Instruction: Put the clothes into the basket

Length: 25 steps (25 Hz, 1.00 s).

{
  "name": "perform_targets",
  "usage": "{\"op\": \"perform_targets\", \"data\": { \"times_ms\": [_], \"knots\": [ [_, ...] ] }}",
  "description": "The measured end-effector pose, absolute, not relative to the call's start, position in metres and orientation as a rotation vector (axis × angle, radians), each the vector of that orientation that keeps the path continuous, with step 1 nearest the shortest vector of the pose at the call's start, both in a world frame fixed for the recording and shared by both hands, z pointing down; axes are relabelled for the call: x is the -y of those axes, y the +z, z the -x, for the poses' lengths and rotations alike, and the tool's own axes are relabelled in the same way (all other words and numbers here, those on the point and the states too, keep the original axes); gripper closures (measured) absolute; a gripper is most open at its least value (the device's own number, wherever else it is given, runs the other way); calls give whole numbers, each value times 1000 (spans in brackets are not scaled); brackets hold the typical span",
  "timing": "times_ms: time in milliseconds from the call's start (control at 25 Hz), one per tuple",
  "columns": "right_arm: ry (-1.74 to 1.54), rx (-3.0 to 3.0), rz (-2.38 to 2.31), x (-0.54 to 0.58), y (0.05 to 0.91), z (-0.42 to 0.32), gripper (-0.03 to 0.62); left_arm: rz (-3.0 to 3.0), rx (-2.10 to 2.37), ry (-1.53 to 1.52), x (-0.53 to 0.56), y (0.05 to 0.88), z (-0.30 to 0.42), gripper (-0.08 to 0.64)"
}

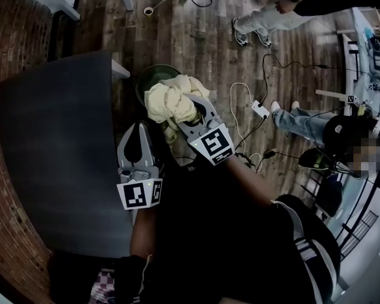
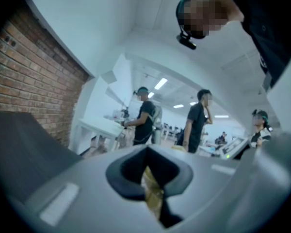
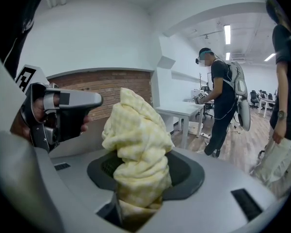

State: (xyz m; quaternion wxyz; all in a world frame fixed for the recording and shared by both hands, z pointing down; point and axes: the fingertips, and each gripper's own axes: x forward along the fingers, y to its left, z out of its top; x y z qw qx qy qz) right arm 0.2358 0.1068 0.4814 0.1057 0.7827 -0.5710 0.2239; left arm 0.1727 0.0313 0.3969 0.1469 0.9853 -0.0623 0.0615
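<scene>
Wood floor (image 1: 196, 37) lies under a big gray table (image 1: 57, 138). People's legs (image 1: 301, 120) and a white power strip (image 1: 260, 109) are nearby. The right gripper (image 1: 187, 108) tilts down. It pinches the yellow cloth (image 1: 168, 103), which hides part of the green basket (image 1: 153, 76) below. The left gripper (image 1: 139, 132) is beside it, jaws pressed together.

Open-plan office or lab space. Past the brick wall (image 3: 102, 89): white walls, a white table (image 3: 182, 111), ceiling strip lights (image 3: 227, 34), office chairs (image 3: 256, 99) farther off. Beside the brick wall, the wood-plank floor (image 1: 196, 37) carries a power strip (image 1: 260, 110) and cables. A person (image 3: 224, 101) wears a head camera.
</scene>
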Motion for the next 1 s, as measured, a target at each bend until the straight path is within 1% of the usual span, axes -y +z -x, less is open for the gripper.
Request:
{"op": "perform_targets", "data": {
  "times_ms": [480,1000],
  "knots": [
    [866,1630,-2285,-94,560,-248,391,-2841,165,251,-12,425,-190,557],
    [1007,1605,-2272,-71,624,-260,391,-2792,216,317,7,464,-200,555]
  ]
}}
